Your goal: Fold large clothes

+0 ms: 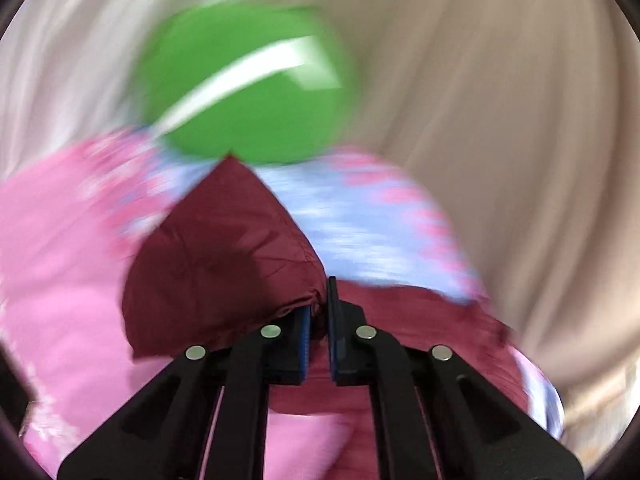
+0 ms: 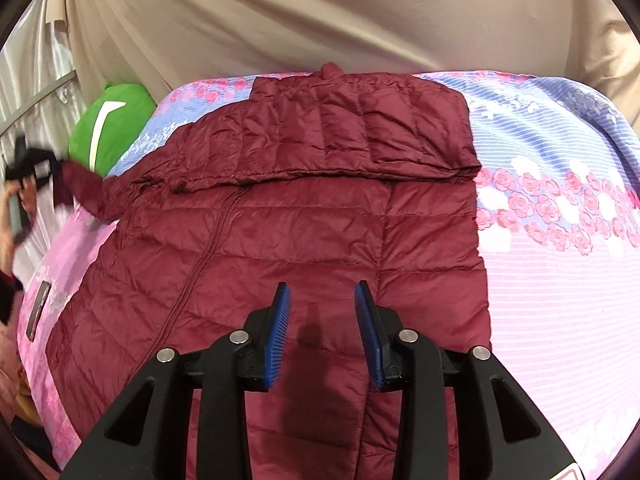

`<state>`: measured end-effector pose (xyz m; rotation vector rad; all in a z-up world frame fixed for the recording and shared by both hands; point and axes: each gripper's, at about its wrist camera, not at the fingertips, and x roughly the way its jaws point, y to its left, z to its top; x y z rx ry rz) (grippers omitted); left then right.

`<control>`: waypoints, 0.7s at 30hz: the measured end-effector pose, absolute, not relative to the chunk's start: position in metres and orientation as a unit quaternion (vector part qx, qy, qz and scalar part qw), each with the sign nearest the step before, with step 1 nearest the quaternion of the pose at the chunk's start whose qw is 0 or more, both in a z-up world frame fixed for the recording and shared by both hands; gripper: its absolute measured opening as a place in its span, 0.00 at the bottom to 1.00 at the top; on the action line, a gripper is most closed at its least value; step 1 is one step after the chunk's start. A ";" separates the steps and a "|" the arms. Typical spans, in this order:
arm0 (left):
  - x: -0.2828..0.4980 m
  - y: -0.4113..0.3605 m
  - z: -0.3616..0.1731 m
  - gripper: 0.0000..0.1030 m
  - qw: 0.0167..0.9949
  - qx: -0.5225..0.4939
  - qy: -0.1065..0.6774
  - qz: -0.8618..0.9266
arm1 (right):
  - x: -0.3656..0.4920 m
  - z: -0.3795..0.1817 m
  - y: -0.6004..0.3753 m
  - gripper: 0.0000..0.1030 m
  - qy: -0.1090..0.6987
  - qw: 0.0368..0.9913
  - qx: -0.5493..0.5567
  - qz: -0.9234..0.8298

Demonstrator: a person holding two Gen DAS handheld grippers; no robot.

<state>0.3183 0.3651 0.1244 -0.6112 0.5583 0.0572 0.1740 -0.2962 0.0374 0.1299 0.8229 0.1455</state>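
a maroon quilted jacket [image 2: 288, 240] lies spread over the floral bedspread [image 2: 560, 240], its right sleeve [image 2: 380, 136] already folded across the chest. the left gripper [image 1: 318, 320] is clamped on the cuff of the left sleeve [image 1: 216, 256] — the fabric bunches between its blue pads and is held lifted off toward the bed's left side, near a green pillow [image 2: 114, 128]. the right gripper [image 2: 322, 320] hovers over the jacket's lower body, jaws spread wide, grasping nothing. beige curtains [image 2: 320, 20] hang behind the bed.
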 end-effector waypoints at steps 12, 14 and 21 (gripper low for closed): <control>0.351 -0.027 0.142 0.12 0.910 -0.082 0.325 -0.245 | 0.173 0.033 -0.328 0.33 0.399 0.911 0.093 0.050; 0.356 -0.061 0.098 0.30 0.895 -0.075 0.360 -0.252 | 0.172 0.032 -0.335 0.34 0.402 0.910 0.091 0.043; 0.347 -0.051 0.026 0.74 0.872 -0.080 0.417 -0.244 | 0.183 0.044 -0.357 0.52 0.387 0.918 0.085 0.032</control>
